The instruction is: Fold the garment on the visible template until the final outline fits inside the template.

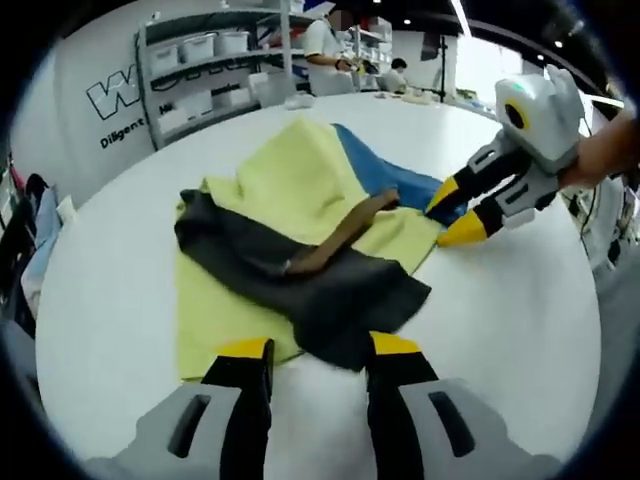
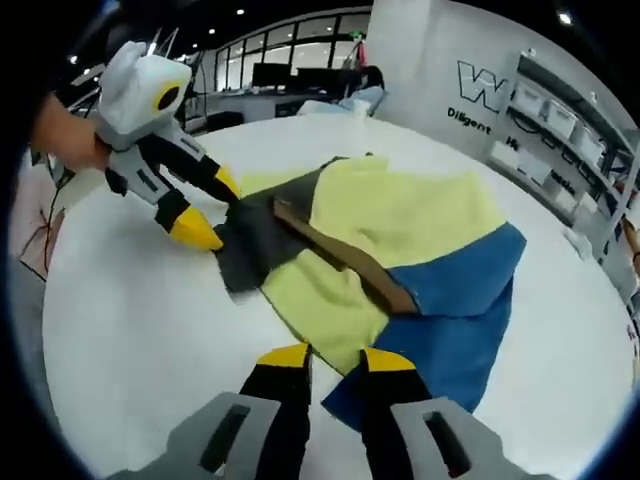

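Observation:
The garment lies crumpled on the white table (image 1: 520,330): a yellow body (image 1: 300,170), a blue part (image 2: 460,300), a dark grey part (image 1: 330,290) and a brown strip (image 2: 345,255) across it. My left gripper (image 1: 320,348) is open at the grey part's near edge, which lies between its jaws. It enters the right gripper view as the left gripper (image 2: 213,211), jaws apart at the grey edge. My right gripper (image 2: 335,358) stands narrowly open over the blue and yellow hem. In the left gripper view the right gripper (image 1: 452,220) straddles the blue corner, held by a hand.
Shelves with white bins (image 1: 200,60) stand behind the table against a wall with lettering (image 2: 485,95). People work at a bench (image 1: 325,50) further back. Bare white tabletop surrounds the garment on all sides.

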### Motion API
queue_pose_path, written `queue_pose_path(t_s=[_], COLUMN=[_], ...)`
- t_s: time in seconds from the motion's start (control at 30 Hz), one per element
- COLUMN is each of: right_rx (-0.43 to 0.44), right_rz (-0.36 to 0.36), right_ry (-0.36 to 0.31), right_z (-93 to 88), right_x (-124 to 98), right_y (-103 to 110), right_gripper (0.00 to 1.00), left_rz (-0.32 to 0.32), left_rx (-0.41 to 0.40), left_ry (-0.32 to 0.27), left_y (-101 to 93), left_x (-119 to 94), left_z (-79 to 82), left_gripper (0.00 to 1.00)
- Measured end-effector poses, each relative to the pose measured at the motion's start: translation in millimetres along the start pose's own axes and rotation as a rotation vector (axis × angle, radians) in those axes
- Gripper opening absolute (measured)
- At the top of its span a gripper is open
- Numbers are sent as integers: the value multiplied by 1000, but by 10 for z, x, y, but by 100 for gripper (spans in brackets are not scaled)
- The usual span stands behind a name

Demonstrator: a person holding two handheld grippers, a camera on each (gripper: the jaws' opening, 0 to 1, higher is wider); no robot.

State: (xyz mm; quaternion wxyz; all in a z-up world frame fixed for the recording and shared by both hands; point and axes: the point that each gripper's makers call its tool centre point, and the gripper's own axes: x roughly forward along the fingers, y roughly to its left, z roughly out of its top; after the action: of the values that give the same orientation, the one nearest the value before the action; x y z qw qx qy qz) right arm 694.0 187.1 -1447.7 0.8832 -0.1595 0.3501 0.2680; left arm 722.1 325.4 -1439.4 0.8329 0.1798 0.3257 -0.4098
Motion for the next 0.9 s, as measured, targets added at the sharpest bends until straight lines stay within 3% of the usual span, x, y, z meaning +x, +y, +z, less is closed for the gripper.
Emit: queue_pose_path(t_s=[0.03, 0.07, 0.1, 0.2, 0.67, 0.8, 0.9], right_rx=[-45, -44, -34, -42, 19, 43, 50], right_rz=[-36, -27, -25, -16, 7, 23, 39], right_ry=[2, 2, 1, 14, 59, 67, 79], right_z=[-1, -5, 1, -31, -208, -251, -293], right_x=[-13, -1, 3, -24, -228, -282, -331], right_y=[-63, -40, -55, -57, 106, 177, 241], right_gripper=[1, 0, 0, 0, 0, 0, 0], left_rz=[9, 46, 28, 24, -20, -27, -29], left_rx=[25, 72, 53, -14, -25, -86, -86], left_ry=[20, 69, 28, 33, 73, 85, 95], left_y=[10, 70, 8, -2, -263, -273, -328], left_x=[-12, -41, -29, -34, -232, -279, -316], left_z=[-28, -103, -49, -67, -252, -301, -341], left_gripper=[8, 3, 3, 3, 2, 2, 2])
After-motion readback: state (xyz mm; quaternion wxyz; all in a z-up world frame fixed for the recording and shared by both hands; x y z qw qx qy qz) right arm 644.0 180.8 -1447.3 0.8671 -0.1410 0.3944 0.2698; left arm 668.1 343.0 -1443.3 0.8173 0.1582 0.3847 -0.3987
